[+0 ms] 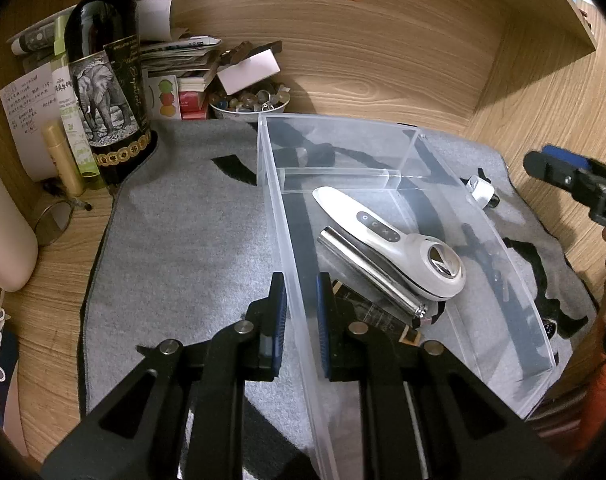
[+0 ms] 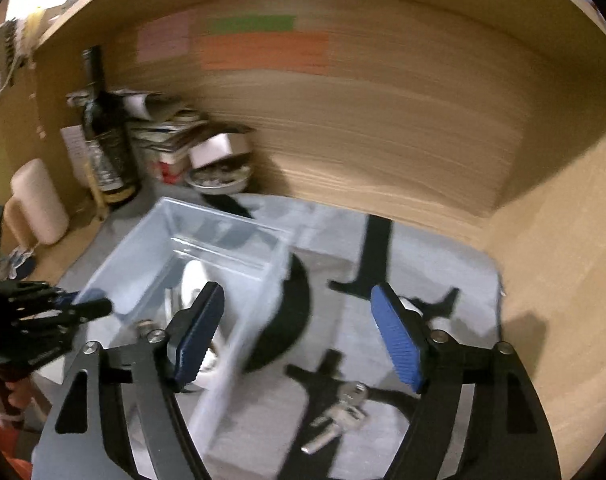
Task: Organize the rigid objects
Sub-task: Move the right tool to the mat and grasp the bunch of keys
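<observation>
A clear plastic box stands on a grey mat. Inside it lie a white handheld device, a silver tube and a dark flat packet. My left gripper is shut on the box's left wall, one finger on each side. My right gripper is open and empty above the mat beside the box; it also shows in the left wrist view. A bunch of keys lies on the mat below it. A small white object lies right of the box.
A wine bottle, a bowl of beads, stacked papers and a cream container crowd the back left corner. Wooden walls close in the back and right. The right wrist view is blurred by motion.
</observation>
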### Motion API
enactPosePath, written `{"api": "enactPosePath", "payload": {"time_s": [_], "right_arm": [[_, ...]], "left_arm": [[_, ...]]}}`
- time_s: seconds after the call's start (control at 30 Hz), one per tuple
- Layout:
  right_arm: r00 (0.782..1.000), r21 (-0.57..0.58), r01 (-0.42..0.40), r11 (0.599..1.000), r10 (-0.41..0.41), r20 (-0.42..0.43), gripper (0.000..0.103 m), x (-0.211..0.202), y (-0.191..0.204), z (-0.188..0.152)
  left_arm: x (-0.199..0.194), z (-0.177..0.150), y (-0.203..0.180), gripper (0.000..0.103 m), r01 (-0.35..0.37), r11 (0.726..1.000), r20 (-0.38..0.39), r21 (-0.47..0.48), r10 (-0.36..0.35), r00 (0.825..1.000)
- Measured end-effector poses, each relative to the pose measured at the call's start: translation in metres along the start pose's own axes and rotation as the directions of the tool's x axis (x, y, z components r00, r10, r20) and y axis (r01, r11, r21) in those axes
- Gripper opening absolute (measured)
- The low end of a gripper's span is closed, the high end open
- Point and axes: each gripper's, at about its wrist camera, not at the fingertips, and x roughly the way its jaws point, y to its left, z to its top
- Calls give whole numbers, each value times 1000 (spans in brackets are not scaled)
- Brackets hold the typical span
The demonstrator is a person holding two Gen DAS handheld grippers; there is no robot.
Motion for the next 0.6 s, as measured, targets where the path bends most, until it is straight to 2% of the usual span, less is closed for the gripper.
{"api": "enactPosePath", "payload": {"time_s": [0.17, 0.33, 0.6], "right_arm": [[997, 36, 51, 998, -49, -64, 76, 11, -22, -17], [987, 58, 72, 996, -62, -150, 76, 24, -38, -41], [971, 89, 28, 996, -6, -237, 76, 32, -42, -74]], "left_arm": [[0, 0, 0, 13, 0, 1000, -1, -1, 0, 1000], [0, 0, 1, 13, 2, 1000, -2, -5, -2, 1000], [0, -1, 1, 13, 1, 1000, -2, -3, -1, 1000]]}}
